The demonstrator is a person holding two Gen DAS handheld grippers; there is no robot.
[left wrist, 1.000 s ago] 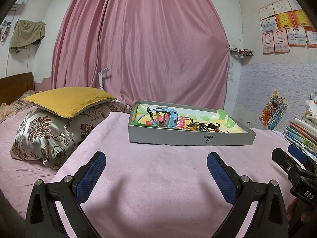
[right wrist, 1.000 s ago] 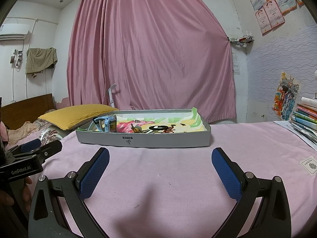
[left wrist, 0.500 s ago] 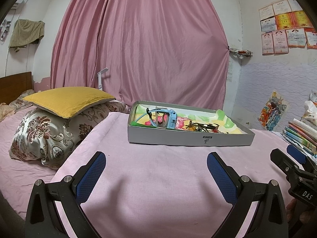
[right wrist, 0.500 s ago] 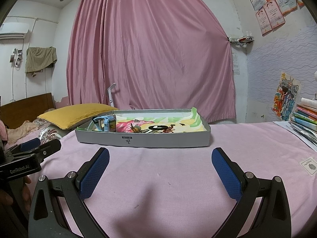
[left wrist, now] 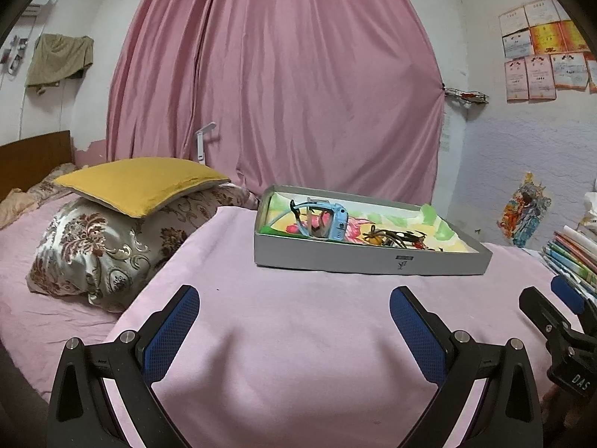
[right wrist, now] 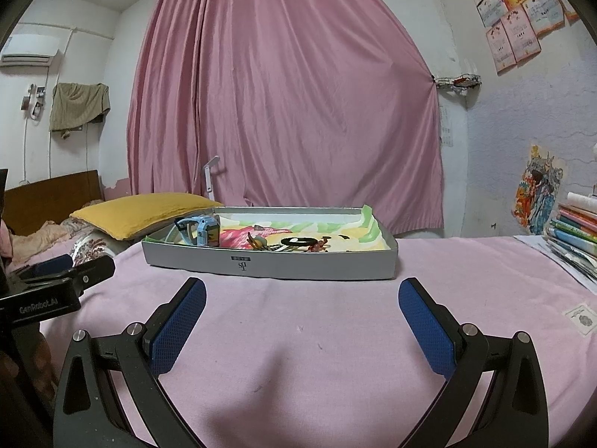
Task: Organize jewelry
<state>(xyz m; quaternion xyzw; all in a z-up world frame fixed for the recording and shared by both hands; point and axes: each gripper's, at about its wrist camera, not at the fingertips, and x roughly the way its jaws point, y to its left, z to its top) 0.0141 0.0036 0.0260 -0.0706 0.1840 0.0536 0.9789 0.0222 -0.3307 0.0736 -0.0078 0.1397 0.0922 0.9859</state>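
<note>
Left wrist view is taking in the patterned pillow (left wrist: pixel 100 250) under the yellow cushion (left wrist: pixel 141 183); the right wrist view is hiding most of that pillow. The grey tray (right wrist: pixel 268 263) is sitting on the pink cloth (right wrist: pixel 335 336), well ahead of both grippers. Left gripper (left wrist: pixel 293 306) and right gripper (right wrist: pixel 302 296) are gaping wide, holding nothing. Inside the tray are lying a blue watch (right wrist: pixel 203 229) and, plain only from the right, a black bracelet (right wrist: pixel 298 240).

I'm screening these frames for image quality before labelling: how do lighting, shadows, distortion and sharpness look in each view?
Left wrist view: even indoor light, a soft shadow on the pink cloth between the open left gripper, strong fisheye bending with dark corners, grey tray sharp. Right wrist view: the same soft shadow by the open right gripper, curtain bowed, no glare.
</note>
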